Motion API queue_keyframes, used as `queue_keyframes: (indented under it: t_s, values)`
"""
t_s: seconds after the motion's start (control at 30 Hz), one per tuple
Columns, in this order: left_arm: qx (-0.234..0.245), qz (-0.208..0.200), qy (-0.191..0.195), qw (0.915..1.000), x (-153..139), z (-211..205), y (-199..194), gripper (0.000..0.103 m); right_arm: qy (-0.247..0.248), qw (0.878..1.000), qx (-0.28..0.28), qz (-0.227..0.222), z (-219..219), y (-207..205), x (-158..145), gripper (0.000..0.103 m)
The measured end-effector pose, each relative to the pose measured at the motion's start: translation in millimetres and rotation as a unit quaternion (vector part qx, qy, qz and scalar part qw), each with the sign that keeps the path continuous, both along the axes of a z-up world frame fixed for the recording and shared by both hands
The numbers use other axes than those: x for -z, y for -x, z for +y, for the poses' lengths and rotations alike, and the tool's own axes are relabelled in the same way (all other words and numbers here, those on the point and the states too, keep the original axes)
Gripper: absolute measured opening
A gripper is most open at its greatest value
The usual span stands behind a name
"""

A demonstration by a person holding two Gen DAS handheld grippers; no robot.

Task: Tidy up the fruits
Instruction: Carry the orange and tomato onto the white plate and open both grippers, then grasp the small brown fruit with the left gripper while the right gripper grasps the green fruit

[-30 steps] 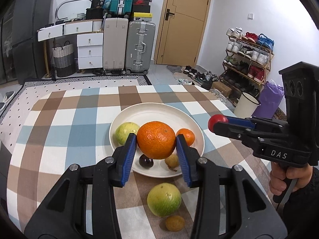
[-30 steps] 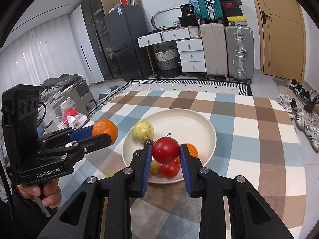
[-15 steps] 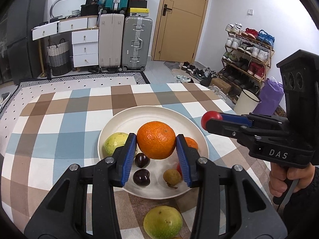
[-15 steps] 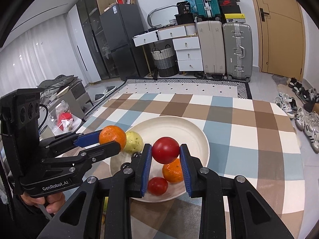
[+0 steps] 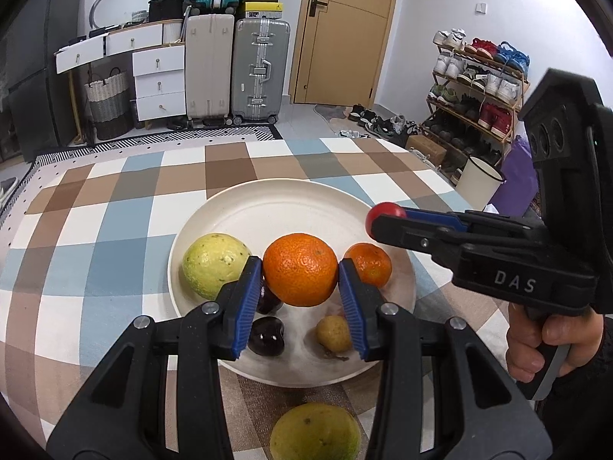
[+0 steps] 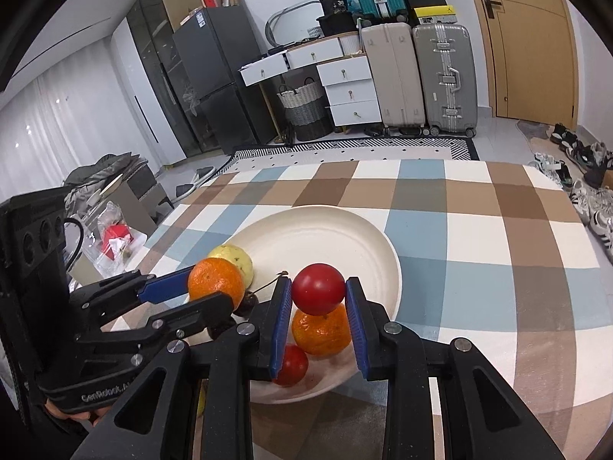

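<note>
Left tool (image 5: pixel 300 280) pinching big orange (image 5: pixel 300 268) above near half of white plate (image 5: pixel 268 211); right tool (image 6: pixel 318 303) pinching red tomato (image 6: pixel 319 288) over plate's right side. Already on plate: pale guava (image 5: pixel 214 264), small mandarin (image 5: pixel 368 263), two dark cherries (image 5: pixel 266 335), small yellowish fruit (image 5: pixel 333 332), second tomato (image 6: pixel 291 358). Green fruit (image 5: pixel 315 431) sits off plate, on checked worktop (image 5: pixel 115 207) at near edge. Plate's far half bare.
</note>
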State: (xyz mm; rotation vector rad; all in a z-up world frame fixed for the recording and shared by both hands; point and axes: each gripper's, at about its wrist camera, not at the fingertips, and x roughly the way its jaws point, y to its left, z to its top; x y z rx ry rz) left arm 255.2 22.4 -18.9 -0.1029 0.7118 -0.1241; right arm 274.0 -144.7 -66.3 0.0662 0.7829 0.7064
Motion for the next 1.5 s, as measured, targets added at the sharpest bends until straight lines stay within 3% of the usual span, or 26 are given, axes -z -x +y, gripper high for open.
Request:
queue_keyframes:
  t_s: [0.47, 0.67, 0.73, 0.9, 1.0, 1.1, 1.5]
  values:
    - [0.005, 0.004, -0.008, 1.0, 6.4, -4.0, -1.7, 0.038, -0.001, 1.0, 0.001, -0.008, 6.0, -0.4, 5.8, 0.031]
    - [-0.003, -0.006, -0.001, 1.0, -4.2, 0.3, 6.2, 0.04, 0.002, 1.0, 0.011, -0.022, -0.8, 6.7, -1.9, 0.05]
    - [-0.006, -0.007, 0.001, 1.0, -7.7, 2.8, 10.1, 0.05, 0.003, 1.0, 0.013, -0.026, -3.9, 10.0, -4.9, 0.053]
    - [-0.037, -0.032, -0.005, 0.9988, -20.4, 13.1, 31.0, 0.084, -0.004, 0.999, 0.02, -0.03, -16.1, 23.3, -11.6, 0.085]
    - [-0.044, -0.039, 0.003, 0.9983, -26.4, 19.5, 47.2, 0.087, -0.01, 0.999, 0.024, -0.033, -25.0, 35.8, -14.2, 0.094]
    - [-0.055, -0.04, 0.008, 0.9976, -30.4, 24.9, 65.3, 0.102, -0.008, 0.999, 0.036, -0.033, -32.1, 46.6, -14.7, 0.101]
    - [-0.07, -0.041, -0.01, 0.9966, -36.9, 26.1, 141.3, 0.102, 0.005, 0.999, 0.045, -0.02, -42.1, 94.1, -14.2, 0.102]
